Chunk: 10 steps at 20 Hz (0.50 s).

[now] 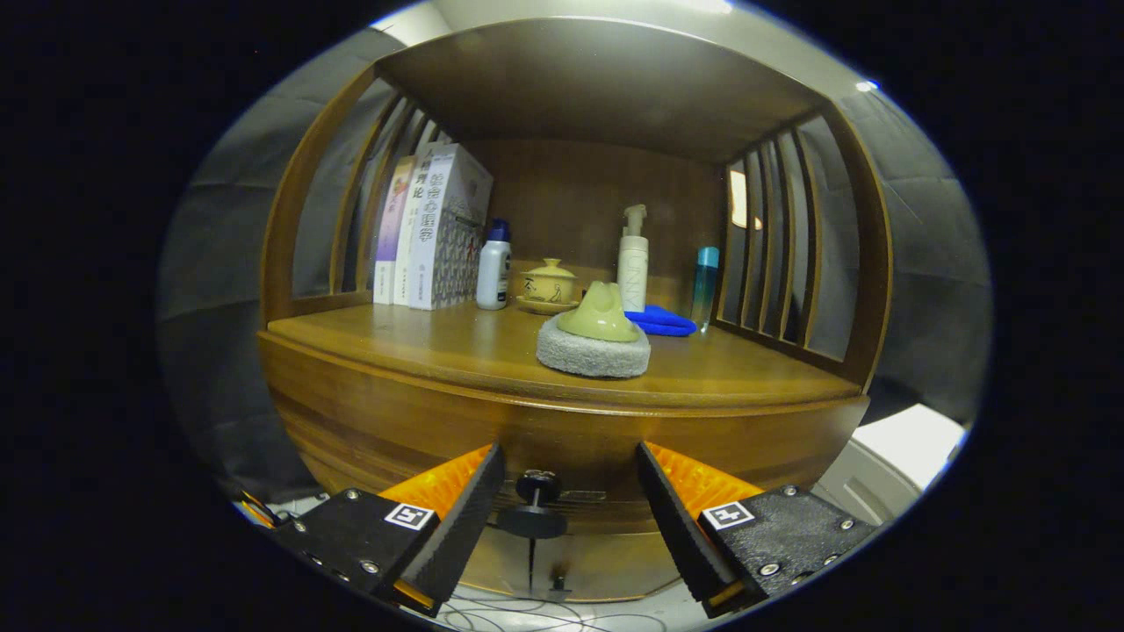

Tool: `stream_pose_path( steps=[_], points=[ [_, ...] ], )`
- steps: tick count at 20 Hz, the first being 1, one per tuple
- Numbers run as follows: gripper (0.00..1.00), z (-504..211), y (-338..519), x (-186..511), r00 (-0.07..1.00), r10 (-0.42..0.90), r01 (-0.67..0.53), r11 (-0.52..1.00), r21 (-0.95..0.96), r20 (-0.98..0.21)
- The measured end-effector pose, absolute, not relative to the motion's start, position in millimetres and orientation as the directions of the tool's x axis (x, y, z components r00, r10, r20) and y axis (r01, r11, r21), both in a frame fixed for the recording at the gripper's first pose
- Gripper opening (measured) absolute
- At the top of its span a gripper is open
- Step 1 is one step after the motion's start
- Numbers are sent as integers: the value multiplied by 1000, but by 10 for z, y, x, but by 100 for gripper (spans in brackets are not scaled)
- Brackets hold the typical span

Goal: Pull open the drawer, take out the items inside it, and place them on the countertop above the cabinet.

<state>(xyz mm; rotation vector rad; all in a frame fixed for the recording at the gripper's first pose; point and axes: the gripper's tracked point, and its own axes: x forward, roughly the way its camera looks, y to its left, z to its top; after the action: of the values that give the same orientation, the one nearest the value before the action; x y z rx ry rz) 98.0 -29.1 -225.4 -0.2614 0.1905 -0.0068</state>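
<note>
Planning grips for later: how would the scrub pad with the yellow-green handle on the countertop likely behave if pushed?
The scrub pad sits flat and wide on the countertop, so it would probably slide rather than tip. Its fibrous base looks soft and light, likely compressible. The open gripper brackets the drawer knob below.

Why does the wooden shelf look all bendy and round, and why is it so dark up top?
In the gripper view, the fisheye lens bows the straight countertop edge and side slats into curves; light falls on the scrubbing sponge and books, while the underside of the top board sits in shadow; the open gripper flanks the drawer knob, which looks sharp.
</note>
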Motion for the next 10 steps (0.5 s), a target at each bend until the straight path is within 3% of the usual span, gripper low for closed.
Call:
stream_pose_path(
  steps=[3,10],
  points=[
    [95,-1723,-454,901,994,-56,29,964,-265,-96],
    [94,-210,-646,531,991,-24,35,996,-79,134]
  ],
)
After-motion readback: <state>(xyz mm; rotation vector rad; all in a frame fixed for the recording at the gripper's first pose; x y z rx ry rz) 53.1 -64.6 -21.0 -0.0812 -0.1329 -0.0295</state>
